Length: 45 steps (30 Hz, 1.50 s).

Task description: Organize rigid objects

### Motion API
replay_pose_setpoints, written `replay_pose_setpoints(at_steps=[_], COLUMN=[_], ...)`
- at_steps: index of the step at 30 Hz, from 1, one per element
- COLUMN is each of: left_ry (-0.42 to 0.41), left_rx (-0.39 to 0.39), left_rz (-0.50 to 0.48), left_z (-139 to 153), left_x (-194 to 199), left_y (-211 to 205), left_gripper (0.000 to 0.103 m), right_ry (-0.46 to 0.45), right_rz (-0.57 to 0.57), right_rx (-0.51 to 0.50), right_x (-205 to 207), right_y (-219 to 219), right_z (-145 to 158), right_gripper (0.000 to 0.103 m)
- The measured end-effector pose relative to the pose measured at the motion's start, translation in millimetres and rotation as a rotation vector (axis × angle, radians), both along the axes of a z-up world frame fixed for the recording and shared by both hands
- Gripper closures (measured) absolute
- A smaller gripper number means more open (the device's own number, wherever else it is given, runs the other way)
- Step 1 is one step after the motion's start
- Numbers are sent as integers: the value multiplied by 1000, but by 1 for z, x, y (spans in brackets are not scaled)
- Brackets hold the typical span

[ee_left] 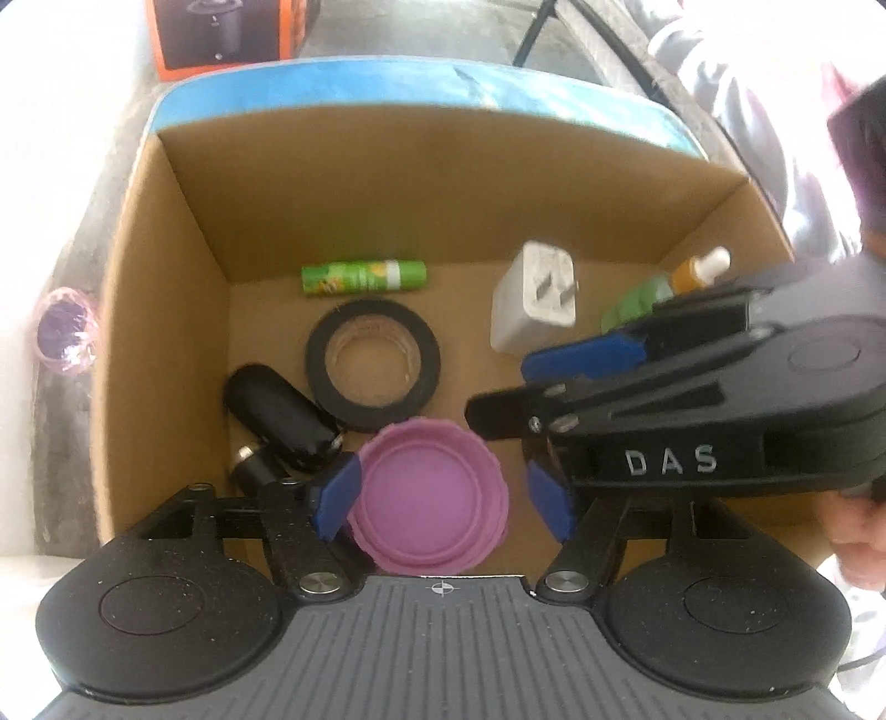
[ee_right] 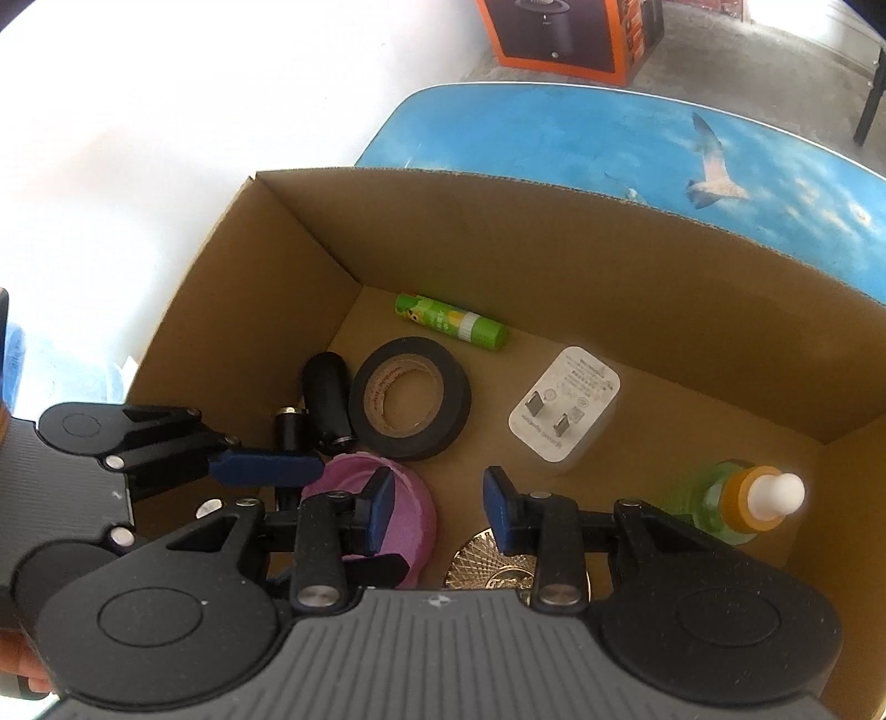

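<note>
An open cardboard box (ee_left: 387, 183) (ee_right: 554, 266) holds a pink round lid (ee_left: 432, 498) (ee_right: 407, 515), a black tape roll (ee_left: 374, 365) (ee_right: 410, 407), a green glue stick (ee_left: 365, 277) (ee_right: 451, 322), a white charger plug (ee_left: 531, 304) (ee_right: 565, 412), a black cylinder (ee_left: 282, 421) (ee_right: 326, 401) and a green bottle (ee_left: 664, 288) (ee_right: 736, 498). My left gripper (ee_left: 443, 498) reaches into the box, open, the lid lying between its pads with a gap on the right. My right gripper (ee_right: 440, 509) (ee_left: 531, 387) hovers beside it, narrowly open and holding nothing.
A gold patterned disc (ee_right: 487, 565) lies on the box floor under the right gripper. The box stands on a blue table (ee_right: 609, 138) printed with a seagull. An orange carton (ee_right: 565, 33) sits on the floor beyond. A person's hand (ee_left: 853, 531) grips the right tool.
</note>
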<state>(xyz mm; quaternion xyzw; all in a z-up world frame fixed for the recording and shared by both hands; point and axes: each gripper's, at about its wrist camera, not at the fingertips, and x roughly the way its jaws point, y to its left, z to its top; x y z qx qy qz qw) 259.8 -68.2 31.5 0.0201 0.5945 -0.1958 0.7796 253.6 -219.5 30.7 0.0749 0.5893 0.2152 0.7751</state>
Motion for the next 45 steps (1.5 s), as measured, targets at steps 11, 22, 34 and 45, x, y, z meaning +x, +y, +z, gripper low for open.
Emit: replay_pose_setpoints(at_steps=[11, 22, 34, 45], left_ry=[54, 87, -51, -337], left_rx=[7, -42, -71, -223], left_rz=[10, -26, -36, -35], left_z=[-13, -14, 16, 88], left_x=[8, -7, -31, -115], left_y=[-3, -10, -1, 35], left_gripper=[25, 25, 25, 10], right_ry=[35, 37, -68, -400], right_rz=[-9, 8, -32, -93], right_rx=[28, 9, 5, 205], right_x=[2, -4, -20, -121], right_y=[-1, -1, -17, -51], right_z=[-7, -6, 17, 114], right_gripper=[65, 64, 62, 35])
